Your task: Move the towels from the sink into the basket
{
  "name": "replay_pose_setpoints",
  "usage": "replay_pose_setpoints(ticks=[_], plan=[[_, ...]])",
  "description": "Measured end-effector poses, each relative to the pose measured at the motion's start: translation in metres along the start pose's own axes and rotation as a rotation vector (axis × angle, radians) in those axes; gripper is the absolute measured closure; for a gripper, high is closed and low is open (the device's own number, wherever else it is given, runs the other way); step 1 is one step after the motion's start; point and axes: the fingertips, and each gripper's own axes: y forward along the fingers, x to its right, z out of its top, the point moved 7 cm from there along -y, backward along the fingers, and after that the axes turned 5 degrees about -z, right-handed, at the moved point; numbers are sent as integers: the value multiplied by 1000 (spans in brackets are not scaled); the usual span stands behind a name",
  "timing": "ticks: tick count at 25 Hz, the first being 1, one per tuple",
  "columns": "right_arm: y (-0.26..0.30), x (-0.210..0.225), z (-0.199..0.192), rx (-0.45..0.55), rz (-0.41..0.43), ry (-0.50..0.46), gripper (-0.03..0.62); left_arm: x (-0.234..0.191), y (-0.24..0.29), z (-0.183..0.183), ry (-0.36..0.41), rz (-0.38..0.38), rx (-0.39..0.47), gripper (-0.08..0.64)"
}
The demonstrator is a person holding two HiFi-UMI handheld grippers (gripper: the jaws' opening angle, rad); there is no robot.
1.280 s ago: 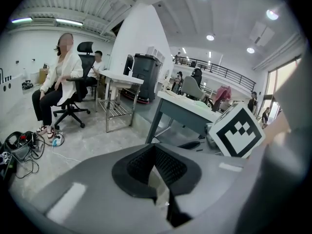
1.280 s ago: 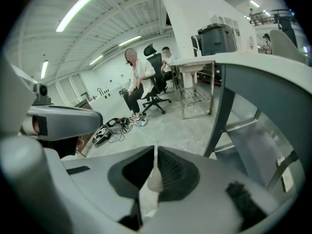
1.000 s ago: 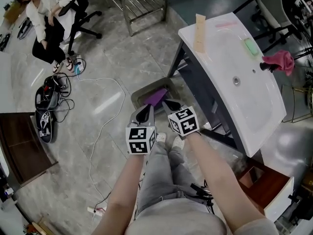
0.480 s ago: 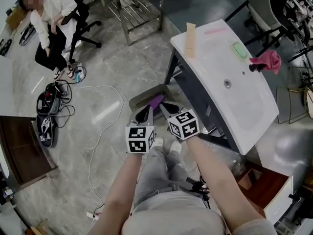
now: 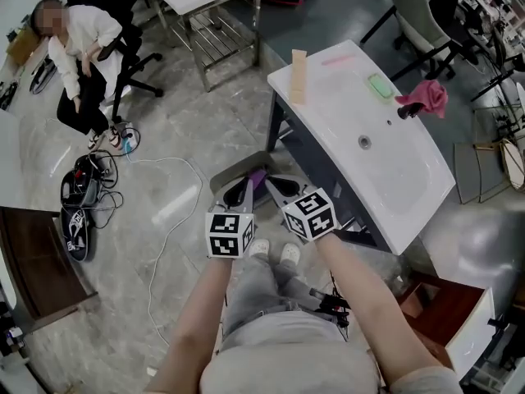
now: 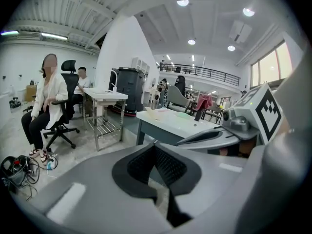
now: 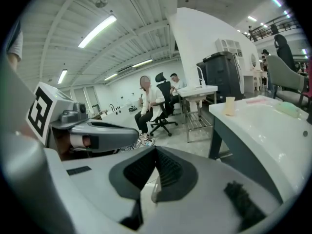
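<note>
Left gripper (image 5: pixel 237 194) and right gripper (image 5: pixel 282 189) are hovering closed, empty, by the basket (image 5: pixel 234 163). A pink towel (image 5: pixel 425 97) is hanging at the sink (image 5: pixel 394 179)

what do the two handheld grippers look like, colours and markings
The left gripper and the right gripper match: smooth grey plastic shells with black textured pads that taper to a point. Each carries a white cube printed with black square markers. No sleeves show on the person's forearms.
</note>
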Motion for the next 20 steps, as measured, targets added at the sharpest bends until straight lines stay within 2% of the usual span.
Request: replay_pose_setpoints(ticks=[9, 20], plan=[[-46, 5, 27, 61, -12, -44, 574, 25, -1, 32, 51, -43, 79, 557], [-104, 23, 50, 153, -77, -60, 574, 66, 7, 71, 116, -92, 165, 555]])
